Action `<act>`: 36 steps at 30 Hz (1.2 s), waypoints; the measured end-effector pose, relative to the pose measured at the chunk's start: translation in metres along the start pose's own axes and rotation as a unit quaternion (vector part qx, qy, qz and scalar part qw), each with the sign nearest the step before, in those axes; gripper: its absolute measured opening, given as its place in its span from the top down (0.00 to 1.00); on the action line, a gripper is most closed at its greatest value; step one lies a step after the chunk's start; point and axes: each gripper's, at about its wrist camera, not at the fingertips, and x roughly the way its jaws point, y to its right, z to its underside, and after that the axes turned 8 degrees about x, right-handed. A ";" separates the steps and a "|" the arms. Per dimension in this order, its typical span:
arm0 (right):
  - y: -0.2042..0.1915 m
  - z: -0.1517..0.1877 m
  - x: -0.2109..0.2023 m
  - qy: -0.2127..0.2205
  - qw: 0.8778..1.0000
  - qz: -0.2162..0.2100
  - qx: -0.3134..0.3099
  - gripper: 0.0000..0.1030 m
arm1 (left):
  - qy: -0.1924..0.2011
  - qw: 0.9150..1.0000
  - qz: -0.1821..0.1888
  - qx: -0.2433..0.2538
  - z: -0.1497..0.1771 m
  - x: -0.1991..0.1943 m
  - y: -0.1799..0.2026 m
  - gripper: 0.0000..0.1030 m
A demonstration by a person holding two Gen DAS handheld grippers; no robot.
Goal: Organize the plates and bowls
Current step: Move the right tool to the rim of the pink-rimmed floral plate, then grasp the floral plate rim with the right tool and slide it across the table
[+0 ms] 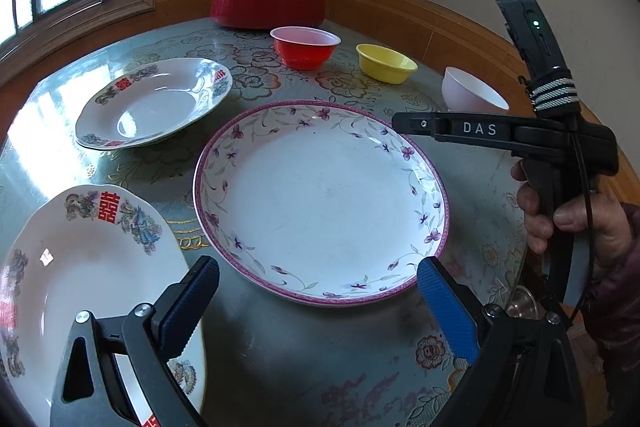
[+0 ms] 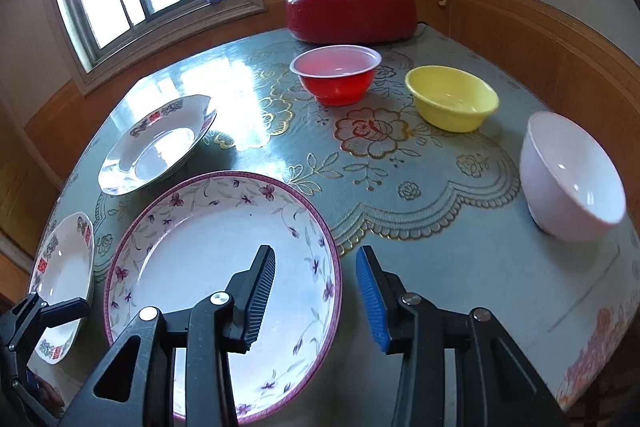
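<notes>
Plates (image 1: 320,203) and bowls (image 2: 572,179) lie unstacked on the bench (image 2: 460,267); we hold both tongs, left (image 1: 318,297) and right (image 2: 316,297), spread and empty; next we must grip one plate's rim.

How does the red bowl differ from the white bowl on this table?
The red bowl is red outside with a pale rim and inside; the white bowl is white throughout. The red bowl sits far back, just in front of the red lidded pot; the white bowl sits nearer, at the right edge of the table. Both stand apart from the other dishes, upright and apparently empty.
</notes>
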 end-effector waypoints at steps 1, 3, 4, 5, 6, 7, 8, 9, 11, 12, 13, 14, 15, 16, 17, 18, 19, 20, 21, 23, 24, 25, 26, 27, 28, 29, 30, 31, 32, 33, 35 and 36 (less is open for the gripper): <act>0.000 -0.005 0.007 -0.009 1.000 -0.008 -0.014 0.59 | 0.001 1.000 -0.005 -0.006 0.000 0.000 -0.001 0.04; -0.002 -0.013 0.020 -0.030 0.998 -0.033 -0.041 0.59 | 0.006 1.000 -0.017 -0.021 -0.001 0.001 0.000 0.04; -0.003 -0.015 0.027 -0.039 0.997 -0.043 -0.054 0.59 | 0.008 0.999 -0.025 -0.031 -0.002 0.002 0.001 0.04; -0.004 -0.018 0.034 -0.048 0.995 -0.050 -0.069 0.59 | 0.008 0.999 -0.032 -0.042 -0.002 0.003 0.002 0.06; -0.005 -0.020 0.041 -0.059 0.993 -0.057 -0.083 0.59 | 0.008 0.998 -0.038 -0.055 -0.003 0.004 0.003 0.08; -0.006 -0.022 0.046 -0.069 0.991 -0.067 -0.096 0.59 | 0.010 0.997 -0.045 -0.068 -0.004 0.005 0.004 0.09; -0.007 -0.023 0.051 -0.076 0.988 -0.078 -0.113 0.59 | 0.012 0.995 -0.055 -0.077 -0.004 0.005 0.005 0.09; -0.009 -0.024 0.055 -0.080 0.985 -0.085 -0.129 0.61 | 0.014 0.994 -0.065 -0.086 -0.004 0.005 0.007 0.10; -0.009 -0.026 0.063 -0.086 0.980 -0.093 -0.156 0.68 | 0.015 0.991 -0.081 -0.101 -0.004 0.005 0.012 0.16; -0.008 -0.027 0.065 -0.088 0.977 -0.096 -0.168 0.74 | 0.015 0.990 -0.088 -0.110 -0.002 0.006 0.015 0.17; -0.007 -0.028 0.068 -0.091 0.974 -0.100 -0.180 0.77 | 0.014 0.988 -0.097 -0.119 0.000 0.006 0.017 0.19; -0.005 -0.029 0.069 -0.093 0.971 -0.110 -0.191 0.79 | 0.012 0.986 -0.105 -0.127 0.003 0.007 0.019 0.21; -0.002 -0.029 0.069 -0.096 0.968 -0.121 -0.199 0.80 | 0.010 0.984 -0.112 -0.138 0.006 0.007 0.021 0.23; 0.000 -0.029 0.068 -0.097 0.964 -0.127 -0.210 0.81 | 0.008 0.981 -0.118 -0.151 0.010 0.007 0.022 0.29; -0.001 -0.029 0.067 -0.096 0.961 -0.131 -0.223 0.81 | 0.006 0.979 -0.122 -0.164 0.013 0.008 0.022 0.34; -0.001 -0.028 0.065 -0.094 0.958 -0.132 -0.236 0.81 | 0.004 0.976 -0.126 -0.177 0.017 0.008 0.023 0.36; -0.001 -0.026 0.063 -0.092 0.955 -0.133 -0.248 0.81 | 0.002 0.973 -0.130 -0.189 0.021 0.008 0.024 0.39; -0.001 -0.026 0.063 -0.093 0.952 -0.135 -0.257 0.82 | 0.001 0.970 -0.136 -0.200 0.025 0.009 0.024 0.41; 0.000 -0.026 0.061 -0.096 0.950 -0.138 -0.264 0.82 | 0.000 0.968 -0.141 -0.210 0.029 0.008 0.024 0.42; 0.001 -0.024 0.058 -0.102 0.944 -0.143 -0.278 0.82 | 0.006 0.962 -0.146 -0.229 0.032 0.008 0.022 0.44; 0.003 -0.023 0.055 -0.105 0.942 -0.148 -0.282 0.82 | 0.006 0.960 -0.151 -0.235 0.033 0.009 0.021 0.45; 0.004 -0.022 0.053 -0.110 0.940 -0.153 -0.285 0.82 | 0.007 0.959 -0.154 -0.238 0.032 0.010 0.021 0.47; 0.005 -0.023 0.052 -0.113 0.939 -0.159 -0.285 0.82 | 0.007 0.958 -0.156 -0.241 0.031 0.012 0.020 0.47; 0.007 -0.024 0.053 -0.117 0.938 -0.165 -0.281 0.82 | 0.007 0.958 -0.155 -0.243 0.030 0.015 0.021 0.47; 0.008 -0.027 0.056 -0.119 0.939 -0.171 -0.274 0.82 | 0.007 0.958 -0.151 -0.244 0.027 0.018 0.021 0.47; 0.008 -0.030 0.059 -0.116 0.941 -0.173 -0.267 0.81 | 0.004 0.958 -0.151 -0.244 0.025 0.022 0.021 0.47; 0.007 -0.033 0.062 -0.113 0.944 -0.175 -0.257 0.81 | 0.002 0.958 -0.153 -0.242 0.023 0.026 0.021 0.47; 0.006 -0.036 0.066 -0.114 0.946 -0.179 -0.247 0.81 | -0.001 0.957 -0.159 -0.241 0.020 0.029 0.020 0.44; 0.004 -0.037 0.070 -0.115 0.946 -0.186 -0.239 0.81 | -0.002 0.957 -0.166 -0.239 0.018 0.031 0.019 0.42; 0.003 -0.038 0.073 -0.114 0.946 -0.193 -0.233 0.81 | -0.002 0.956 -0.172 -0.239 0.015 0.033 0.017 0.41; -0.001 -0.035 0.073 -0.100 0.948 -0.190 -0.234 0.80 | -0.003 0.953 -0.183 -0.240 0.013 0.035 0.012 0.43; 0.000 -0.034 0.072 -0.097 0.948 -0.189 -0.235 0.81 | -0.004 0.952 -0.190 -0.239 0.012 0.036 0.010 0.46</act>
